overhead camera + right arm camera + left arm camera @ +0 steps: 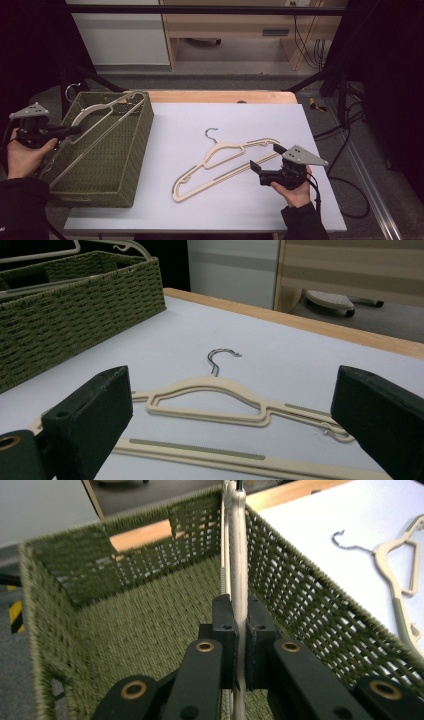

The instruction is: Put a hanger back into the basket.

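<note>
A beige hanger (100, 106) with a metal hook lies tilted across the green woven basket (136, 165) at the table's left. My left gripper (75, 131) is shut on its thin edge over the basket's left side. In the left gripper view the black pads (223, 625) pinch the hanger (239, 555) above the basket's floor (150, 625). A second beige hanger (225, 149) lies flat on the white board. My right gripper (266, 157) stands open at that hanger's right end, a jaw on each side of its lower bar (200, 449), not touching it.
The white board (225, 115) covers a wooden table whose far edge (220, 96) shows behind it. A dark frame rail and cables run along the right side. Light furniture stands beyond the table.
</note>
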`<control>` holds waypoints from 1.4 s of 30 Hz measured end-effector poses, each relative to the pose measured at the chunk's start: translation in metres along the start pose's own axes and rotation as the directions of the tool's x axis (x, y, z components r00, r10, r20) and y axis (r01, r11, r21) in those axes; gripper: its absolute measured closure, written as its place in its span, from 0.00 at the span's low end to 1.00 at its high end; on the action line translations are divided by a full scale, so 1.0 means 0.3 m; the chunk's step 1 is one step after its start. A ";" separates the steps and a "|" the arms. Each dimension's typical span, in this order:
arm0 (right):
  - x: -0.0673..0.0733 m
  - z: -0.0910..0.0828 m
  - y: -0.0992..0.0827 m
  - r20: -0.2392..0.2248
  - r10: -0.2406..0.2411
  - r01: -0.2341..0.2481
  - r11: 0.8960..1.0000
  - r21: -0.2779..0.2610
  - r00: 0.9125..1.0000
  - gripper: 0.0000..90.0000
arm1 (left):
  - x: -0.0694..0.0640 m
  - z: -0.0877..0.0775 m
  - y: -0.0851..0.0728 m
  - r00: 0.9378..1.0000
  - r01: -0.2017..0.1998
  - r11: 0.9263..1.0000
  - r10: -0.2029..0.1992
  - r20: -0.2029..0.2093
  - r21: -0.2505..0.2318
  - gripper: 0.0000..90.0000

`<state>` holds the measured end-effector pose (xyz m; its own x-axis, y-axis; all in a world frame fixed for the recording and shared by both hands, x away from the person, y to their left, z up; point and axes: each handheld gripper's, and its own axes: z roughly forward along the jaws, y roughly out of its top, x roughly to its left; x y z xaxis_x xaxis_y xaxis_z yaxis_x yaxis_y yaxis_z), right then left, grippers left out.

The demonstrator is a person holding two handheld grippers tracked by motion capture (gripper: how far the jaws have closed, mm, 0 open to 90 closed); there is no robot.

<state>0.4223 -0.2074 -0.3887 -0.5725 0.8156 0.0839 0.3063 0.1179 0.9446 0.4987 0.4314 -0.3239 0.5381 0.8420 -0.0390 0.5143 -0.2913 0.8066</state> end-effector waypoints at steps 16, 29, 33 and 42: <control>0.004 0.006 -0.002 -0.004 -0.007 0.007 1.000 0.009 1.000 0.04 | 0.022 0.132 -0.125 0.994 0.110 0.991 -0.112 0.014 0.070 0.94; 0.011 0.016 -0.003 -0.007 0.000 0.000 1.000 0.014 1.000 0.05 | 0.070 0.143 -0.161 0.965 0.215 0.967 -0.187 -0.186 0.140 0.80; 0.011 0.020 -0.004 -0.013 -0.004 0.004 1.000 0.016 1.000 0.05 | 0.077 0.155 -0.166 0.951 0.246 0.954 -0.203 -0.235 0.173 0.67; 0.014 0.019 -0.002 -0.017 0.001 -0.001 1.000 0.014 1.000 0.05 | 0.085 0.171 -0.177 0.940 0.277 0.934 -0.215 -0.265 0.224 0.56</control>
<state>0.4240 -0.2008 -0.3908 -0.5847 0.8063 0.0902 0.3176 0.1252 0.9399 0.5193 0.4451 -0.3981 0.2182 0.9744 -0.0532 0.7793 -0.1412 0.6106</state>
